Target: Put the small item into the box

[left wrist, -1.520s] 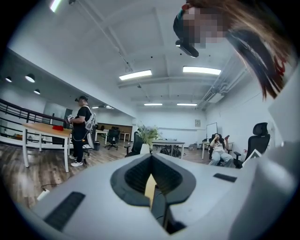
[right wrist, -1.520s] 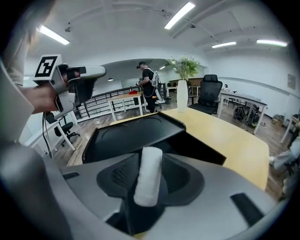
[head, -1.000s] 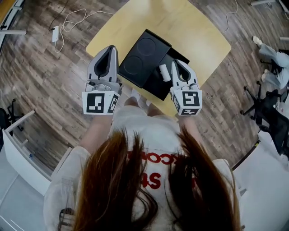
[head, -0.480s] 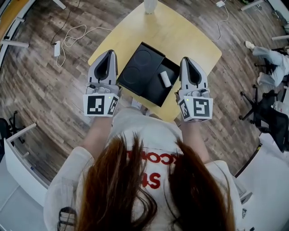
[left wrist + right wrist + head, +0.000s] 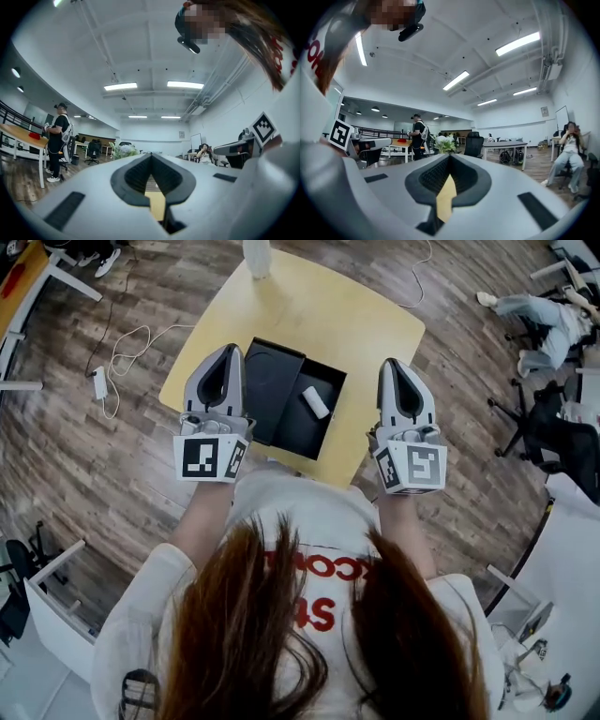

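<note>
A small white cylindrical item (image 5: 315, 401) lies inside the open black box (image 5: 305, 434) on the yellow table (image 5: 356, 324). The box's black lid (image 5: 270, 381) lies against its left side. My left gripper (image 5: 228, 349) hovers just left of the lid, shut and empty. My right gripper (image 5: 392, 363) hovers to the right of the box, apart from it, also shut with nothing in it. In the left gripper view the left gripper (image 5: 151, 155) has its jaws meeting at the tip. The right gripper (image 5: 449, 157) looks the same in the right gripper view. Neither gripper view shows the box.
A white upright object (image 5: 256, 257) stands at the table's far edge. On the wooden floor a cable with an adapter (image 5: 98, 382) lies to the left, and office chairs (image 5: 553, 442) stand to the right. A standing person (image 5: 57, 136) and a seated person (image 5: 569, 150) are farther off in the room.
My right gripper has drawn back from the box, where its tip was beside the white item, and moved right. The item stays in the box. The left gripper has kept its place.
</note>
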{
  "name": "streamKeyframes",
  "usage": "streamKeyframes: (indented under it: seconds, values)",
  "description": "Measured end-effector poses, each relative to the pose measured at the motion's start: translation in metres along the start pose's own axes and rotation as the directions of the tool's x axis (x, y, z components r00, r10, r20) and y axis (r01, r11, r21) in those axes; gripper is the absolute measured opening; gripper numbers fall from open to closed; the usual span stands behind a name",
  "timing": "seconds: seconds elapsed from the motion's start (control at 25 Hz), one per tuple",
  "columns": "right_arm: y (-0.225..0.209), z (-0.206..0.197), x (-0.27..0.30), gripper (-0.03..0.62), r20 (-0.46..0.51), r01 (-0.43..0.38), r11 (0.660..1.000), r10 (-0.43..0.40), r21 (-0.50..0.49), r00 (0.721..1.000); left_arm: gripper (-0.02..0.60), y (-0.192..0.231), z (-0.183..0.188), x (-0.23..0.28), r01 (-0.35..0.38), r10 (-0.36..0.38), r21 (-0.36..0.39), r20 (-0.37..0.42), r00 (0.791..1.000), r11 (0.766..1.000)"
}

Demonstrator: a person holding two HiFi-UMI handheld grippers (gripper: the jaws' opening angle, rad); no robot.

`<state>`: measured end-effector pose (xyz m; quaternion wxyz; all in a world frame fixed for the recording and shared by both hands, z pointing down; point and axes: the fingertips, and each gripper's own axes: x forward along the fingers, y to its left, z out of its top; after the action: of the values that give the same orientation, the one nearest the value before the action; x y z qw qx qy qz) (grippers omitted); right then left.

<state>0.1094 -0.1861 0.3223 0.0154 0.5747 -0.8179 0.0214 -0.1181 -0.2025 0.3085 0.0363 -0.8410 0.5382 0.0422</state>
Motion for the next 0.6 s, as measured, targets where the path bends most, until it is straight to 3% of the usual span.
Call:
streamKeyframes:
  seconds: [0.28,0.6]
  values:
    - [-0.022,0.004,-0.02,0.005,0.013,0.071,0.997,-0.071,0.016,0.997,-0.002,-0.023,0.002,0.011,0.061,-0.061,-0.001,0.01,0.998,0.998]
    - [-0.023,0.013,-0.022,0.005,0.033,0.067,0.998,-0.067,0.009,0.997,-0.002,-0.027,0.004,0.011,0.069,-0.069,-0.007,0.016,0.998,0.998]
